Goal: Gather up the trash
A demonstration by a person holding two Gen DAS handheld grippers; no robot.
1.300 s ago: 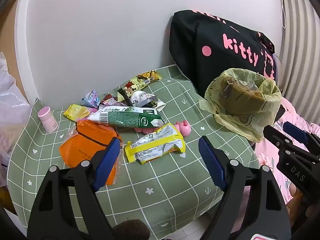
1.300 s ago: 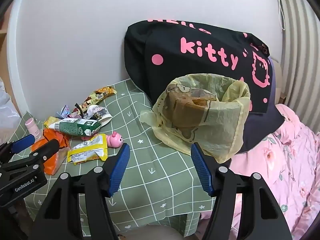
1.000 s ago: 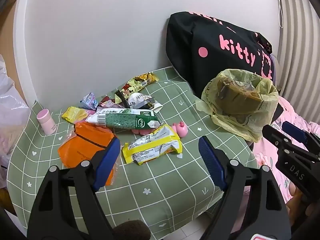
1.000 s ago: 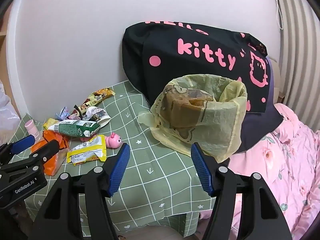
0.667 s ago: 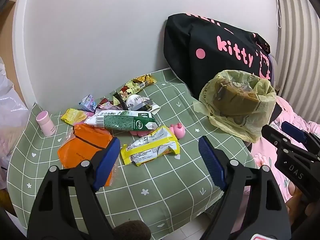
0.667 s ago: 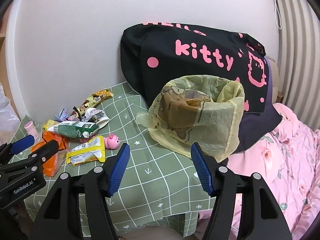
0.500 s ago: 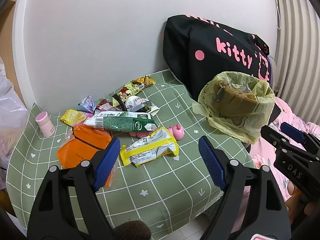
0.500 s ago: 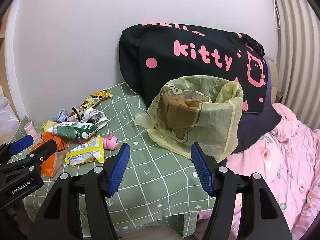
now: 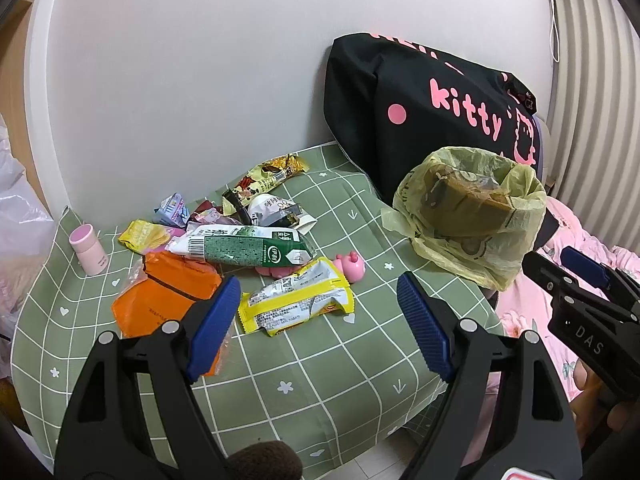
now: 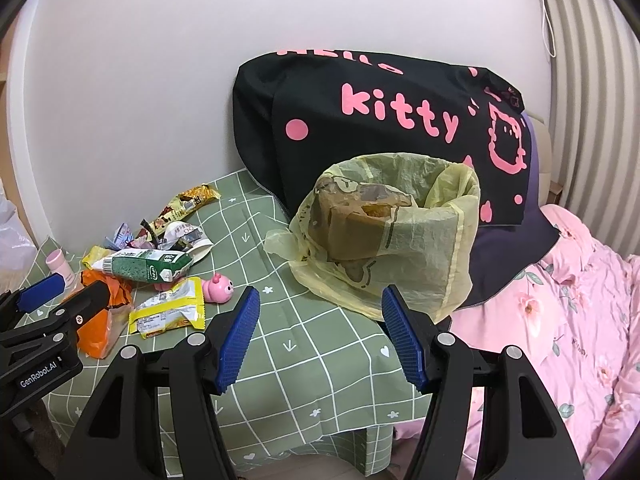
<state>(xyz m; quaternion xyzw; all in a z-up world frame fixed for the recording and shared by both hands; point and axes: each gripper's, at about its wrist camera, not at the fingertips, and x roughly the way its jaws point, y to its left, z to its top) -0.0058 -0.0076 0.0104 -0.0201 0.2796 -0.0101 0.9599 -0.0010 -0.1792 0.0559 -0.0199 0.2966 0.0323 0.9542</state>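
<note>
Ahead of my left gripper (image 9: 316, 322), between its spread fingers and nearer the left one, lies the yellow wrapper (image 9: 296, 302), long axis crosswise, flat on the cloth (image 9: 320, 376). My right gripper (image 10: 320, 338), also spread and empty, faces the bin bag (image 10: 400, 240) just beyond its fingertips. Left is nearer the litter.

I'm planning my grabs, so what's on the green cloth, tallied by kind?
Large packs: 3 (orange pouch, green carton, yellow-edged packet)
Small wrappers heaped behind: at least 5; they overlap, so the exact count is unclear
Pink toy: 1
Pink bottle: 1
Bag-lined bin: 1
Total: at least 11
</note>
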